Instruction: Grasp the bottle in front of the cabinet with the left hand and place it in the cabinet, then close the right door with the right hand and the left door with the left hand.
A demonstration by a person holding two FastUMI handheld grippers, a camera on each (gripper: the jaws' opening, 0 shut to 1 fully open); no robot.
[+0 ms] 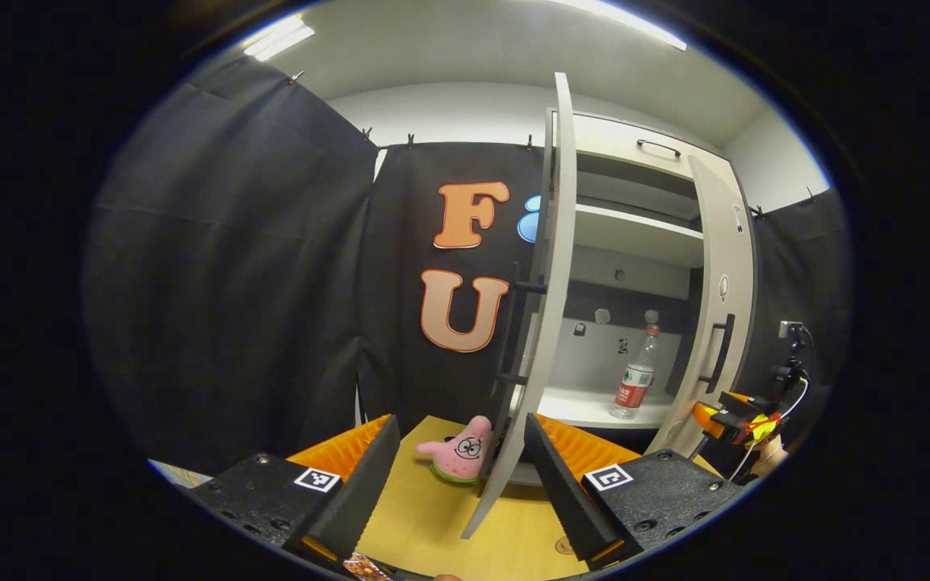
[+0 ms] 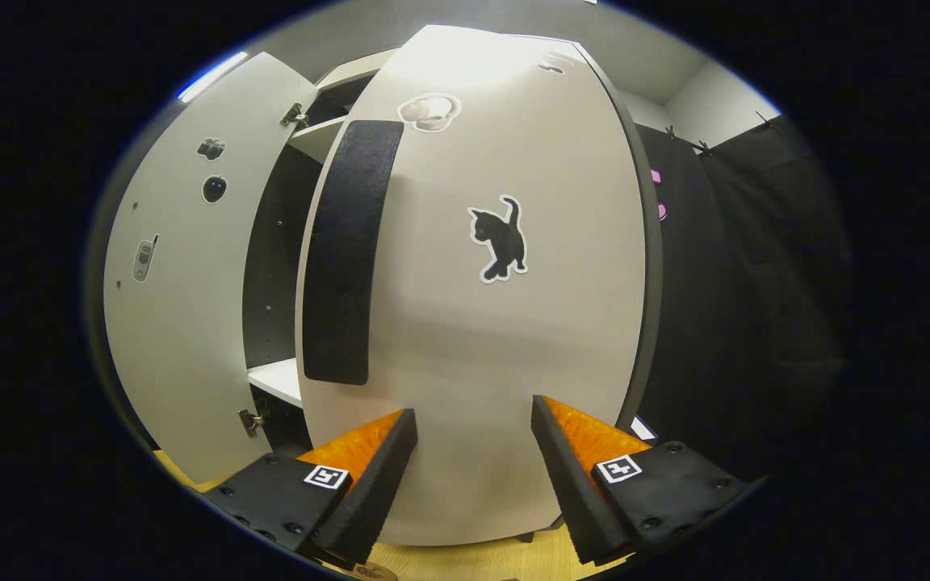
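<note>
Bottle shelved; both doors open.
The clear plastic bottle with red label (image 1: 636, 379) stands upright, long axis vertical, cap up, on the white cabinet's (image 1: 634, 234) lower shelf. Likely light, smooth, slightly squashy; grip mid-body. Left hand-held gripper (image 1: 462, 472) and right hand-held gripper (image 2: 473, 468) both gape apart, empty, the right near the white right door (image 2: 473, 323).
</note>
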